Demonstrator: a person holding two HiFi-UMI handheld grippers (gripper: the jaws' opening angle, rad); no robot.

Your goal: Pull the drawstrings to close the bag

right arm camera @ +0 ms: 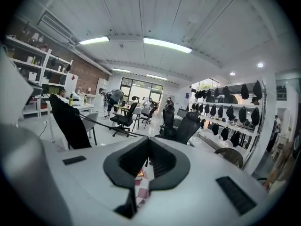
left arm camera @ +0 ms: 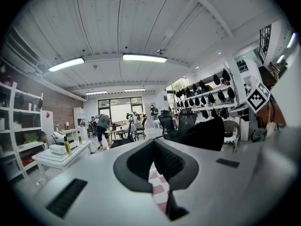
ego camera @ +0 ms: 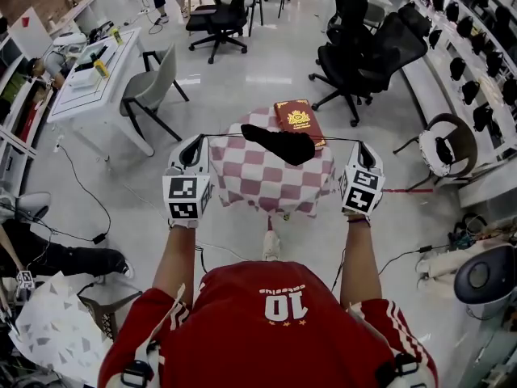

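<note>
Both cords taut, bag strung between the two grippers

Left gripper [ego camera: 196,144] has its jaws pressed together and, by the look of it, is pinching the end of the left drawstring [ego camera: 222,135], which runs straight and tight from its tips; the black bag [ego camera: 283,145] hangs bunched in the middle, over the checked table [ego camera: 258,186] and across the near edge of the red book [ego camera: 297,118]; the right drawstring [ego camera: 339,140] leads on just as tight to the right gripper [ego camera: 367,153], its jaws likewise clamped on the cord; to finish well, I'd say pull both hands apart evenly and level, so neither cord slips the pads and the mouth gathers in the centre; whether it is fully cinched I cannot tell.
</note>
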